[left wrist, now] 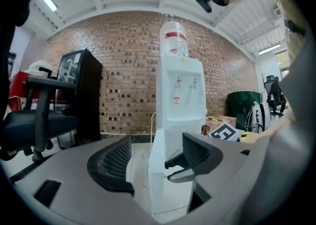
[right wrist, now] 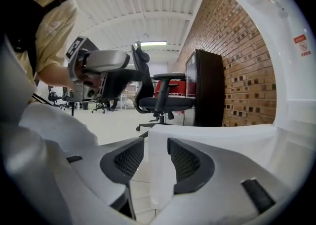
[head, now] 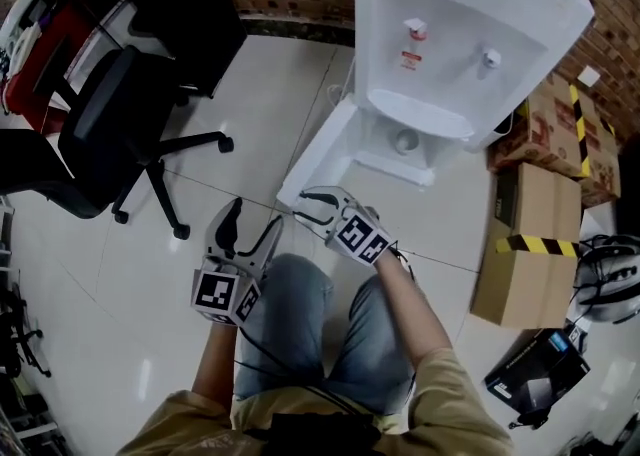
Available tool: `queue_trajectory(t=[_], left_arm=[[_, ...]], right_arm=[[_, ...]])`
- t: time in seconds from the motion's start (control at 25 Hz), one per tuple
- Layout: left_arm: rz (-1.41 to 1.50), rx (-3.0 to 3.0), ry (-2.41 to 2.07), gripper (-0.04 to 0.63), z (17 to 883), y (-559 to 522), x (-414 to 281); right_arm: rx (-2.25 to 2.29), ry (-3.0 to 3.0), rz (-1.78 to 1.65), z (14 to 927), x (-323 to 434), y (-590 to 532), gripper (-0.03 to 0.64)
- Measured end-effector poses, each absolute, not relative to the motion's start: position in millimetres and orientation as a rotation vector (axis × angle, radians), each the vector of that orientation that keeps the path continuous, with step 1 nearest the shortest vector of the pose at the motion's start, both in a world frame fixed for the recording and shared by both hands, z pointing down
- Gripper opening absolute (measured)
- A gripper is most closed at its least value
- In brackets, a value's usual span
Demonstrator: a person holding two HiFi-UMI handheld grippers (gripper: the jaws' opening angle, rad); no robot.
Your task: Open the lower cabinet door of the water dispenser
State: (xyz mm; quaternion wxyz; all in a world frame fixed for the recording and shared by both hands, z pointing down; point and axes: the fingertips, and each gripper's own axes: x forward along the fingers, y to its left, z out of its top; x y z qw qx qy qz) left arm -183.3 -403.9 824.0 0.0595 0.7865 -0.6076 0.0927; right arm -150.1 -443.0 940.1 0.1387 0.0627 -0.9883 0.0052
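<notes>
The white water dispenser (head: 470, 34) stands against the brick wall. Its lower cabinet door (head: 320, 149) is swung out to the left over the floor. My right gripper (head: 305, 204) is at the door's free edge. In the right gripper view that edge (right wrist: 157, 169) stands between the pads of the right gripper (right wrist: 156, 157), with a thin gap showing at the left pad. My left gripper (head: 252, 216) hangs just left of it, open and holding nothing. The left gripper view looks past the left gripper (left wrist: 157, 157) at the door's edge (left wrist: 157, 179) and the dispenser (left wrist: 180, 95).
A black office chair (head: 110, 134) and a dark cabinet (head: 170, 4) stand to the left. Cardboard boxes (head: 530, 254) with striped tape stand right of the dispenser, and a helmet (head: 610, 289) lies beside them. The person's knees (head: 330, 324) are below the grippers.
</notes>
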Motion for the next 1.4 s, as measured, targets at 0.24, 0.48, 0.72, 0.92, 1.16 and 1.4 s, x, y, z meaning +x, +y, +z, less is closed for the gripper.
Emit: queue_trajectory(t=[0.24,0.48,0.72,0.92,1.16,1.4], left_arm=[[0.271,2.374,-1.864,0.328,818,-401,-193],[0.258,2.385,-1.875,0.329,809,-408,-192],[0.231,2.388,-1.859,0.328,798,-418,-188],[0.181,2.407,-1.872,0.328,789,-426,-185],[0.146,2.416,-1.834,0.328,779,-436,-165],[0.101,2.435,-1.736,0.330,727,-454,-130]], right_arm=[[0.267,-2.859,0.075,939,-181,-455,0.199],[0.453,-2.779,0.068,947,-210,-472,0.199],[0.522,-2.844,0.512,945,-216,-486,0.198],[0.601,-2.791,0.433,937,-183,-504,0.198],[0.835,-2.844,0.372,890,-108,-520,0.199],[1.026,-2.816,0.264,797,-60,-502,0.201]])
